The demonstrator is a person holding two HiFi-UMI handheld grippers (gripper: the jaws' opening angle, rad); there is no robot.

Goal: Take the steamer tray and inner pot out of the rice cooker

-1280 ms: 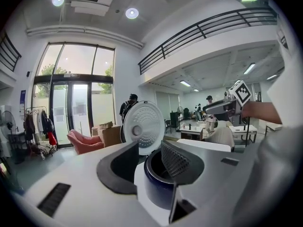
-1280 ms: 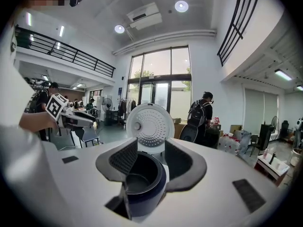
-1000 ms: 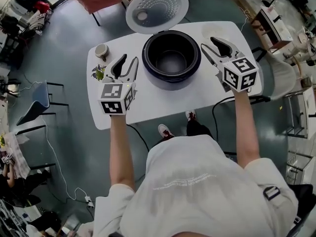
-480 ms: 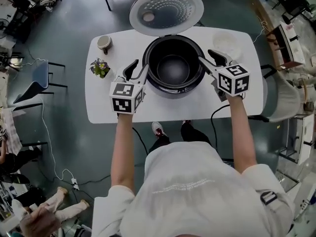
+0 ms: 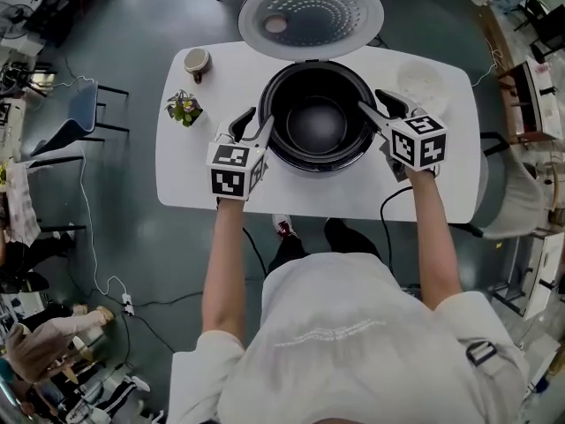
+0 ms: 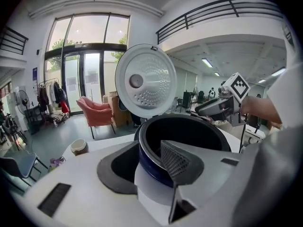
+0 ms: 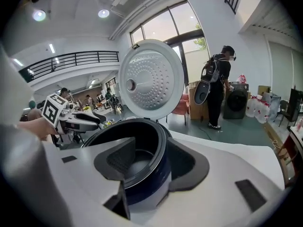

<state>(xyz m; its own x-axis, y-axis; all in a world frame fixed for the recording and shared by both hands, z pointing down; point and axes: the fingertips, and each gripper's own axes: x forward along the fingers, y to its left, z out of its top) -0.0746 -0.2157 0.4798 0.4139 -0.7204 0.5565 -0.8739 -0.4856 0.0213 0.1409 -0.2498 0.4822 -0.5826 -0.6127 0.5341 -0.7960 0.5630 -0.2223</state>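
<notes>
Claw, left: the left gripper is held with its jaws spread wide. The left wall of the rice cooker is straddled, with one jaw outside the dark-blue body and the ribbed pad of the other inside the rim. No squeeze on the wall is seen.
Claw, right: the right gripper is likewise spread, its jaws having just been opening. The cooker's right wall stands between them, one jaw inside and one outside, and it is not pinched.
Inner pot: it is seated in the cooker at the middle of the white table, dark inside, with both inner jaws dipped just below its rim.
Lid: it is hinged up at the far side, with its dimpled inner face shown.
Pale round dish: it is set on the table to the right of the cooker, near the right gripper. Whether it is the steamer tray cannot be told.
Cup: it is placed at the table's far left corner.
Small plant: it is placed just nearer than the cup and apart from the left gripper.
Count: two grippers, one cooker, one pot, one lid, one dish, one cup and one plant are counted.
</notes>
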